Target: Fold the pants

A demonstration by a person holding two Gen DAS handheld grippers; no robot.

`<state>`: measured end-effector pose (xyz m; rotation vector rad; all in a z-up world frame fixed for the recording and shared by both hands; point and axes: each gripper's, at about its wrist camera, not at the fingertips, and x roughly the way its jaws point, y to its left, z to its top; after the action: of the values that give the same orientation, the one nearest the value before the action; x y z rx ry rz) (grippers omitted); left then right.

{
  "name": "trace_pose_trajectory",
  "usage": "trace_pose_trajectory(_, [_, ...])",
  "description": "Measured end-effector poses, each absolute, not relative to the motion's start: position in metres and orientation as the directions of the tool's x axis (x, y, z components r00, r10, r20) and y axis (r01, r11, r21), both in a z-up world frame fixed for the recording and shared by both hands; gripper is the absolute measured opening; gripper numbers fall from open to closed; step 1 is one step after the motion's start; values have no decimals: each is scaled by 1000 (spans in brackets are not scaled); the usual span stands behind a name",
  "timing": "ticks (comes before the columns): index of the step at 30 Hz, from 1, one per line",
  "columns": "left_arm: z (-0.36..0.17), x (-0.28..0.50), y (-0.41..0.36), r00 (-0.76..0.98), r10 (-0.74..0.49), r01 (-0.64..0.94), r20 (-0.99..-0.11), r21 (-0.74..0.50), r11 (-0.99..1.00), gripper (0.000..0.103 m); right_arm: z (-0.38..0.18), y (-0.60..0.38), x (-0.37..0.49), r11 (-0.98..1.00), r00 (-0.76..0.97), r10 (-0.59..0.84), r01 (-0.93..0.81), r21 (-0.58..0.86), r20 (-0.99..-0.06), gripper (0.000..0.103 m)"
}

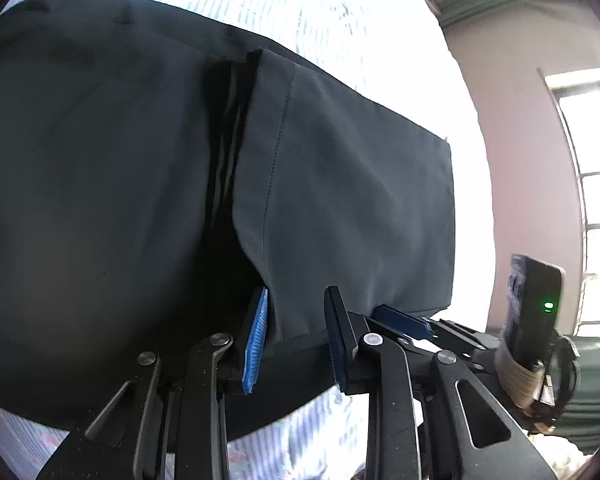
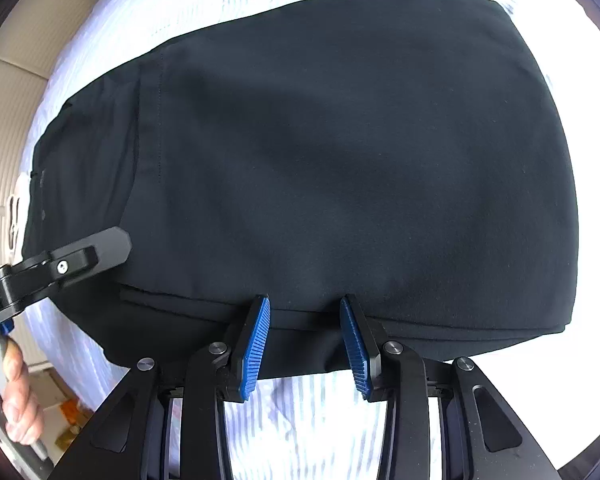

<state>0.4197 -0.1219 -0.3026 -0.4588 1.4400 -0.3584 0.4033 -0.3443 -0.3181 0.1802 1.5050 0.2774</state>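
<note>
One pair of dark pants (image 2: 340, 152) lies folded on a pale striped bedsheet (image 2: 312, 412), filling most of both wrist views. We see stacked layers along the near edge, and in the left wrist view a stitched hem panel (image 1: 340, 200) lies over the darker layers, with a shadowed fold gap beside it.

Left gripper (image 1: 296, 332): jaws partly apart, blue pads on either side of the hem panel's near edge. Cloth sits between the fingers, but we cannot tell whether the pads press on it.

Right gripper (image 2: 304, 344): jaws partly apart over the near edge of the folded stack. Both blue pads show their ribbed faces with a gap between them; the pad tips overlap the cloth edge, sheet visible below. We cannot tell if it pinches the fabric there.

In the right wrist view, the left gripper's black finger (image 2: 96, 250) rests over the pants' left corner, and the hand (image 2: 18, 396) holding it shows at lower left.

Beyond the bed, the left wrist view shows a pinkish wall (image 1: 520, 140), a bright barred window (image 1: 596, 184), and a black device with a green light (image 1: 534, 312) strapped on the other gripper.
</note>
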Motion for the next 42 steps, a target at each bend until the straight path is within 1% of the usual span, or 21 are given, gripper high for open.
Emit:
trace_pose_trajectory(4, [-317, 428, -121, 67, -495, -63, -866, -499, 864, 28, -319, -339, 405, 955, 43, 291, -69, 288, -956, 39])
trace_pose_trajectory(7, [-323, 434, -115, 67, -532, -111, -844, -536, 837, 28, -319, -334, 406, 956, 42, 289, -72, 286, -956, 39])
trace_pose_trajectory(8, [-322, 434, -115, 64, -538, -104, -840, -542, 834, 27, -319, -330, 407, 956, 42, 289, -72, 285, -957, 39])
trace_pose_trajectory(10, [-323, 432, -115, 40, -528, -73, -848, -529, 845, 17, -318, -331, 407, 956, 42, 287, -72, 284, -957, 39])
trace_pose_trajectory(11, [-326, 429, -113, 15, -518, -65, -855, -518, 853, 8, -318, -331, 407, 957, 41, 286, -72, 282, -957, 39])
trace_pose_trajectory(12, [-329, 427, -113, 0, -516, -70, -857, -515, 854, 3, -316, -333, 406, 957, 40, 285, -72, 282, -958, 39])
trace_pose_trajectory(15, [-322, 423, -101, 33, -543, -115, -839, -543, 832, 3, -310, -328, 410, 952, 41, 301, -69, 298, -953, 39])
trace_pose_trajectory(18, [-303, 417, -94, 70, -545, -84, -835, -550, 831, 3, -290, -329, 403, 945, 80, 323, -80, 317, -943, 39])
trace_pose_trajectory(20, [-299, 415, -92, 61, -542, -70, -838, -545, 835, 3, -278, -330, 399, 940, 103, 338, -83, 330, -936, 39])
trace_pose_trajectory(23, [-310, 416, -88, 19, -500, -71, -866, -500, 863, 3, -268, -333, 396, 938, 124, 346, -73, 339, -930, 39])
trace_pose_trajectory(27, [-330, 419, -85, -8, -502, -133, -865, -496, 858, 4, -280, -337, 399, 948, 123, 318, -49, 314, -940, 39])
trace_pose_trajectory(32, [-329, 416, -79, -11, -486, -142, -874, -479, 866, 7, -306, -334, 408, 959, 73, 284, -38, 281, -956, 39])
trace_pose_trajectory(34, [-318, 413, -81, 10, -447, -131, -895, -444, 886, 14, -314, -330, 409, 964, 42, 264, -41, 263, -964, 39])
trace_pose_trajectory(36, [-302, 409, -79, 47, -361, -104, -932, -364, 926, 43, -312, -323, 407, 963, 36, 266, -51, 264, -963, 39])
trace_pose_trajectory(37, [-291, 406, -74, 79, -324, -83, -943, -330, 940, 45, -307, -320, 405, 960, 41, 276, -56, 273, -960, 39])
trace_pose_trajectory(39, [-273, 399, -61, 128, -290, -54, -949, -298, 953, 46, -296, -313, 401, 956, 56, 291, -61, 288, -955, 39])
trace_pose_trajectory(41, [-256, 386, -41, 172, -261, -58, -950, -274, 960, 46, -281, -305, 397, 952, 77, 306, -58, 302, -949, 39])
trace_pose_trajectory(42, [-246, 376, -26, 206, -240, -71, -949, -259, 963, 47, -275, -300, 396, 950, 85, 312, -55, 309, -946, 41])
